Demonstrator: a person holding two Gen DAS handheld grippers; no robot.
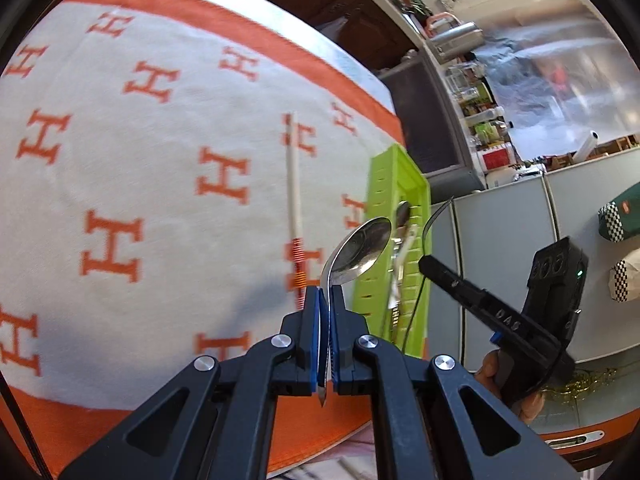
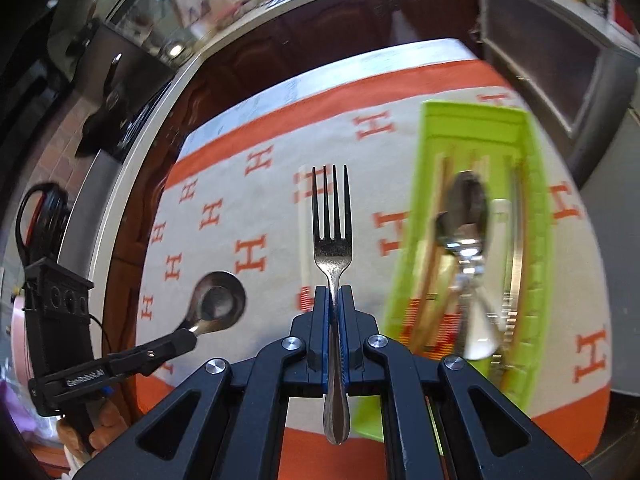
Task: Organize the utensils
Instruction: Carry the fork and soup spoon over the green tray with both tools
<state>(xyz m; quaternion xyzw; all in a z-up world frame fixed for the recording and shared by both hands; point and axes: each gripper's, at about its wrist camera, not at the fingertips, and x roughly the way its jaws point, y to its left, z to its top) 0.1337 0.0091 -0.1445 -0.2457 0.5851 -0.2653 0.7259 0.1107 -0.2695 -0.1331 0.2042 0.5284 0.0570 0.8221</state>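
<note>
Left wrist view: the left tool point(image 1: 326, 312), angled downward, is clamped on a spoon point(image 1: 360, 252) above the worktop point(image 1: 140, 160). The right tool point(image 2: 335, 304), tilted steeply down, grips a fork point(image 2: 331, 236) beside the green tray point(image 2: 536, 200).

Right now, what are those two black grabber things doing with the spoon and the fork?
A person is tidying cutlery. The left gripper is clamped on a spoon, and the right gripper is clamped on a fork. Both are held above the orange-and-white cloth. The green tray beside them already holds some cutlery. One chopstick lies on the cloth.
</note>
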